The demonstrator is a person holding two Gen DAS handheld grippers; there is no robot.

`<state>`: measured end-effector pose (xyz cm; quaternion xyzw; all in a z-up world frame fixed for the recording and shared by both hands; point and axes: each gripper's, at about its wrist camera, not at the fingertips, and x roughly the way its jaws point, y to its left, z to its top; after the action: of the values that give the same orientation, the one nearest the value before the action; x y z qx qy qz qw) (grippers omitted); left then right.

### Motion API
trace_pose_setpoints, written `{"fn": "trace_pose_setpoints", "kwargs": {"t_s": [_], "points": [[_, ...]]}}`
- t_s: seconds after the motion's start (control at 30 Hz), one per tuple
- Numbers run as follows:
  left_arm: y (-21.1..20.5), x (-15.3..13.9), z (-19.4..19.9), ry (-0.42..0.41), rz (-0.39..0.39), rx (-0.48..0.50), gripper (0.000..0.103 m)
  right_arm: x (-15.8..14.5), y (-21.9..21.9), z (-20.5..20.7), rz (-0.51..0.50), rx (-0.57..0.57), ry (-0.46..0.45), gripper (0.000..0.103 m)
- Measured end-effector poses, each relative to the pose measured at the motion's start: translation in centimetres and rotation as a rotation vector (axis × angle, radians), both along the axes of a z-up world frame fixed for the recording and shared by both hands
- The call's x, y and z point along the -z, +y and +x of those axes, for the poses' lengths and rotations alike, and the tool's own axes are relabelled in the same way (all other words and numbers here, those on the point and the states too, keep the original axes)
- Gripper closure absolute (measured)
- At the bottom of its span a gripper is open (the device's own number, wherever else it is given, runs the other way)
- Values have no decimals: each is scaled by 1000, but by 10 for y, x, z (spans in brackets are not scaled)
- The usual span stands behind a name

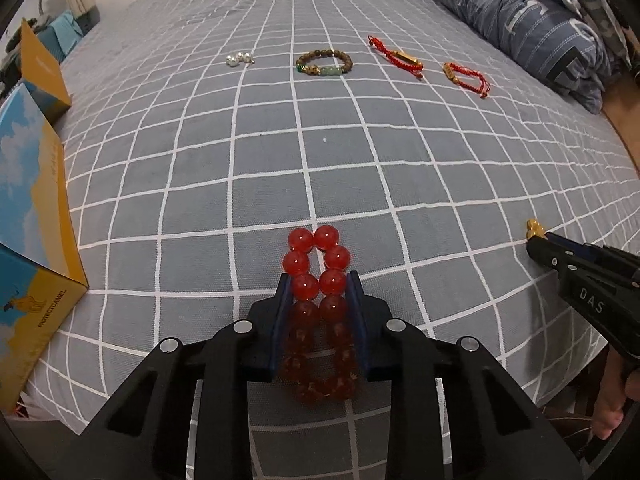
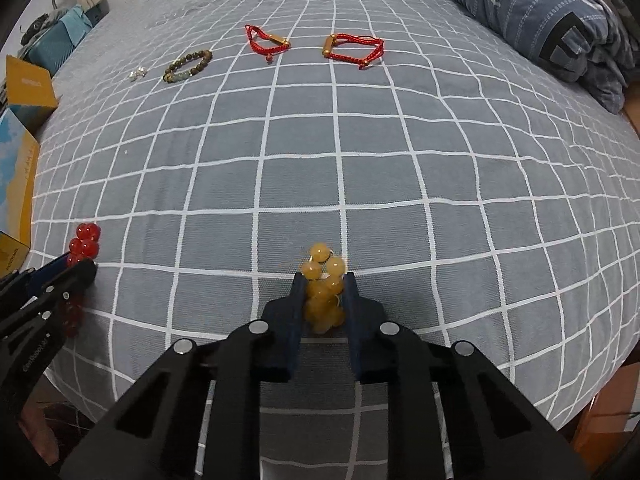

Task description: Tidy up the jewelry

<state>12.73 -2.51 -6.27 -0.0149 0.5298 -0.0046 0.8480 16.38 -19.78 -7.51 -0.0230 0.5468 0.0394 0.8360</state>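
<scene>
A red glass-bead bracelet [image 1: 316, 264] lies squeezed into a long loop between the blue pads of my left gripper [image 1: 320, 280], which is shut on it near the bed's front edge. My right gripper [image 2: 324, 280] is shut on a bunched yellow bead bracelet [image 2: 322, 264], with a few beads sticking out past the fingertips. In the left wrist view the right gripper [image 1: 536, 246] shows at the right edge with yellow beads [image 1: 536, 229] at its tip. In the right wrist view the left gripper [image 2: 84, 266] and the red beads [image 2: 85, 240] show at the left edge.
Both grippers are over a grey grid-patterned bedsheet [image 1: 360, 152]. At the far side lie a silver bead cluster [image 1: 239, 58], a brown bead bracelet [image 1: 324, 63] and two red cord bracelets [image 1: 396, 56] [image 1: 466, 76]. Blue-and-yellow boxes [image 1: 36, 216] stand at the left. A folded blue quilt [image 1: 520, 20] lies at the back right.
</scene>
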Motion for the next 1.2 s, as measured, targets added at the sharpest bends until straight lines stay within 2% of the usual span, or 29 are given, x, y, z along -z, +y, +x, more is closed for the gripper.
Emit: {"fn": "trace_pose_setpoints", "kwargs": {"t_s": [0.07, 0.13, 0.17, 0.43, 0.77, 1.2], "points": [[2, -3, -1, -12, -8, -4, 76, -3, 0, -2, 2, 4, -9, 90], [4, -6, -2, -26, 0, -12, 89, -6, -1, -3, 12, 5, -18, 94], [4, -9, -3, -41, 14, -18, 90, -8, 0, -5, 13, 5, -25, 94], [8, -10, -3, -50, 4, -16, 90, -20, 3, -10, 23, -5, -67, 94], [11, -25, -9, -89, -16, -13, 90, -34, 3, -16, 44, -11, -133, 94], [9, -63, -25, -228, -14, -20, 90, -55, 0, -23, 48, 4, -247, 94]]}}
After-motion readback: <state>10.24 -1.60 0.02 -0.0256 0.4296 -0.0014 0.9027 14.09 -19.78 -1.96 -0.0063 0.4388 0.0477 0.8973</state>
